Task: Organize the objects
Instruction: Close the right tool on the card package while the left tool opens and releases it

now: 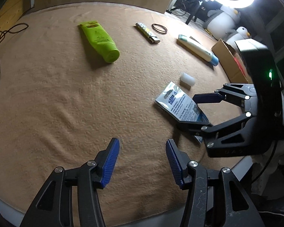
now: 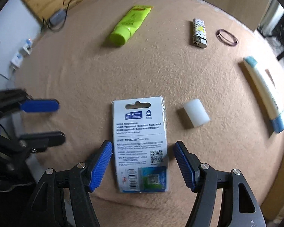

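Right gripper point(image 2: 143, 163) spread wide, straddling flat white printed blister card point(image 2: 140, 141) on tan fleece cloth point(image 2: 85, 71), likely lining up for an edge pinch. Left gripper point(image 1: 142, 162) also unclenched, empty, parked off to its left. Small white cylinder point(image 2: 196, 112) just ahead-right.

Both wrist views look down and forward over the tan cloth-covered counter point(image 1: 66, 94), sharing the lime-green plastic tube point(image 1: 99, 40) and white printed card packet point(image 2: 140, 141) close below.
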{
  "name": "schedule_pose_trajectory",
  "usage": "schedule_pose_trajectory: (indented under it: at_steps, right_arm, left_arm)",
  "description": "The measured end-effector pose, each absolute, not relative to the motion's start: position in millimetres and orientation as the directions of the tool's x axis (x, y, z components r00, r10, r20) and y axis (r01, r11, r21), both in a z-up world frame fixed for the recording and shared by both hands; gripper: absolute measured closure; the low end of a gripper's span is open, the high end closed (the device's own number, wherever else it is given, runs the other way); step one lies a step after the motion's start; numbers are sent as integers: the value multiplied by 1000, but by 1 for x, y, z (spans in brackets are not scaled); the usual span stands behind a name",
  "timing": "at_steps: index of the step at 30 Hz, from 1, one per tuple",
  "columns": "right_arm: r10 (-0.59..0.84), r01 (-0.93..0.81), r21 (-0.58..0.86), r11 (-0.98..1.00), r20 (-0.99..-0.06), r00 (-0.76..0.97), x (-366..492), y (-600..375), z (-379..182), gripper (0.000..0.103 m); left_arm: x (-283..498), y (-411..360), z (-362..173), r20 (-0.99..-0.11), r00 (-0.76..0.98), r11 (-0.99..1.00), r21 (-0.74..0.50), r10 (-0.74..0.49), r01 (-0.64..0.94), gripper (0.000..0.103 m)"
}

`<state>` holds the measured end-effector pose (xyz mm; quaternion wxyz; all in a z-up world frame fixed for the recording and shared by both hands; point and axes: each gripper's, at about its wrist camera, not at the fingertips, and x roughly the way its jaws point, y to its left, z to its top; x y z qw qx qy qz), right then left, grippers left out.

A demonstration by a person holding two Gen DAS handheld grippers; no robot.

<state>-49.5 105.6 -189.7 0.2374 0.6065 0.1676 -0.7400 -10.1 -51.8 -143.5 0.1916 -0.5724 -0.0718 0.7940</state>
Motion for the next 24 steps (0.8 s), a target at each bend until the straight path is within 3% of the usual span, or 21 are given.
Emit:
schedule_pose_trajectory:
  at_steps: [7, 11, 24]
  right_arm:
    - [-116, 553, -3, -833, -977, -179, -45, 104, -191, 39]
    - [-125, 537, 3, -844, -974, -191, -44, 110, -188, 50]
    - [-183, 437, 60, -898, -952, -245, -44, 158, -162, 51]
  left_arm:
    - [-10, -55, -142, -885, -272, -920, -326, 378, -217, 48]
    - [-12, -52, -142, -885, -265, -918, -331, 383, -221, 48]
    - [-21, -16, -141, -879, -256, -903, -337, 403, -266, 48]
